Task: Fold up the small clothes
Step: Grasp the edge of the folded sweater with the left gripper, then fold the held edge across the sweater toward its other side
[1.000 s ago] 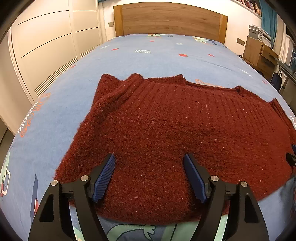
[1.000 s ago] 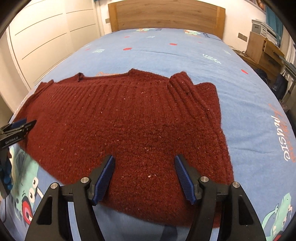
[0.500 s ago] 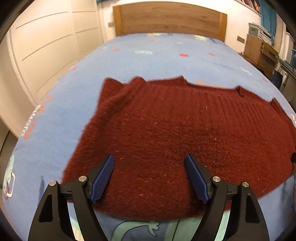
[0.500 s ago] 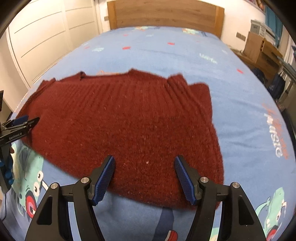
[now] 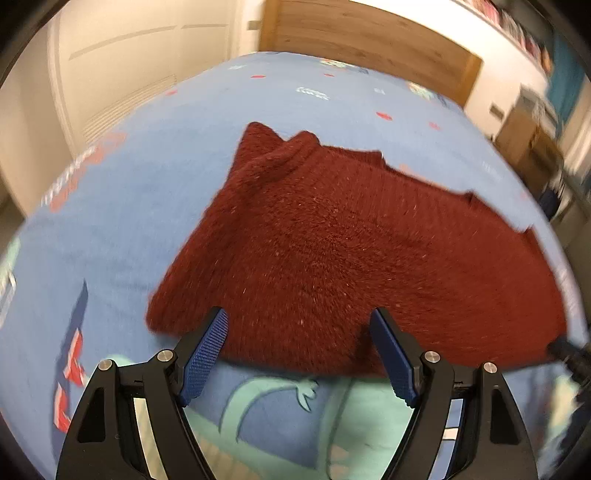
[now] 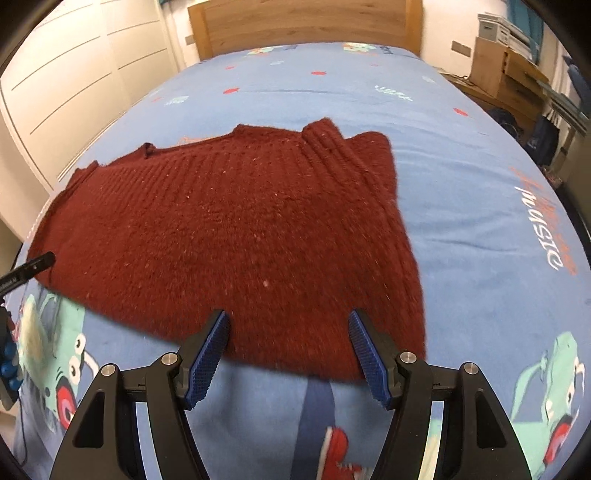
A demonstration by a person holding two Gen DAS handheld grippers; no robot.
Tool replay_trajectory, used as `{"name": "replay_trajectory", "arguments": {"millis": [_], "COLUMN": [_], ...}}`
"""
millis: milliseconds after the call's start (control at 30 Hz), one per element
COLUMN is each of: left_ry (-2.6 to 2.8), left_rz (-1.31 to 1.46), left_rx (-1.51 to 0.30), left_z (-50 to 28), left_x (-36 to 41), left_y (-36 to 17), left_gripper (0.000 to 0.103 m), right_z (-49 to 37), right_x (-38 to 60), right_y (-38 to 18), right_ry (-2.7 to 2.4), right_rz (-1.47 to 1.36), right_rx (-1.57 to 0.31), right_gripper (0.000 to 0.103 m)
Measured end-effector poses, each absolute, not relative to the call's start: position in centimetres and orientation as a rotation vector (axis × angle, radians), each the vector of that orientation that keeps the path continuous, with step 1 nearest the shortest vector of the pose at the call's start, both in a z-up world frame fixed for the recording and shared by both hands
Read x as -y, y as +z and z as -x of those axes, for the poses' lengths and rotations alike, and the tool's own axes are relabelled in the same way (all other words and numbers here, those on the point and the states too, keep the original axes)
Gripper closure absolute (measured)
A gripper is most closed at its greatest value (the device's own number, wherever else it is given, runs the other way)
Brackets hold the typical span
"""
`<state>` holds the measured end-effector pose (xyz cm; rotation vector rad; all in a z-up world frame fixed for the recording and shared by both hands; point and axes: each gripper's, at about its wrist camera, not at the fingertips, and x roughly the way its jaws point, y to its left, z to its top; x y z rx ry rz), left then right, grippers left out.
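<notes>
1. Nearest, my left gripper [image 5: 297,328] hangs over the near edge of the bed [image 5: 147,155], jaws spread wide and holding nothing; the blue pads [image 5: 205,356] sit just short of the garment's near hem, above the printed cover.
2. My right gripper [image 6: 288,326] stands the same way further along that near edge; jaws wide apart, empty; pads [image 6: 364,354] at the hem, contact not clear from this angle.
3. Between and beyond them lies the sweater [image 6: 229,221], dark red knit, spread fairly flat on the bed toward its near edge; a ribbed sleeve [image 6: 332,147] is already laid inward across the body on the right-hand side, and the far left corner looks bunched likewise.
4. Step in hand, as I judge it: sleeves in, body fold not yet begun; both grippers are lining up on the hem.
5. Next move calls for lowering both, closing each on the hem through all its layers, then carrying it toward the headboard [image 6: 303,29]; the thick knit may slip from a shallow bite.
</notes>
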<state>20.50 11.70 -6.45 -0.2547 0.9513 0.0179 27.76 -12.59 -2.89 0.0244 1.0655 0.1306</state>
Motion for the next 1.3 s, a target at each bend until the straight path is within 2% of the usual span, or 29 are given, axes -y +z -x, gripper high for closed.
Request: {"name": "replay_trajectory", "arguments": {"millis": [200,500,933,1000,1033,1133,1167,1300], "left_ry": [-0.004,0.013,-0.032,-0.029,-0.028,-0.023,-0.026,-0.029], "left_rz": [0.495,0.851,1.268,1.316,1.33,1.358,1.364,1.342], "left_rx": [-0.987,-1.009,-0.818,-0.787,-0.78,-0.781,-0.787,-0.789], "left_z": [-19.0,-18.7,-23.5,-24.1,-24.4,-24.8,-24.9,-25.4], "left_x": [-14.4,-18.3,-23.2,-24.1,-24.5,-25.7,-26.0,-26.4], "left_y": [-5.9,-8.5,-11.7,-12.1,-12.2,-12.7,-12.9,-12.1], "left_gripper": [0.028,0.028,0.031,0.034,0.039,0.068,0.075,0.083], "right_z": [-24.4,-19.9,-19.1,-19.2,-19.3,-19.5,-19.5,-19.4], "right_x": [14.3,15.0,15.3,15.3,15.3,15.3,15.3,15.2], "right_y": [-1.9,-2.3,-1.9,-1.8,-1.7,-1.5,-1.4,-1.1], "right_ry": [0.093,0.097,0.107,0.109,0.111,0.118,0.121,0.134], "right_rz": [-0.091,-0.165,-0.179,-0.178,-0.178,-0.178,-0.179,-0.193], "right_rx": [-1.05,-1.06,-1.064,-1.061,-1.059,-1.052,-1.051,-1.044], "right_gripper": [0.034,0.034,0.034,0.034,0.034,0.034,0.034,0.034]}}
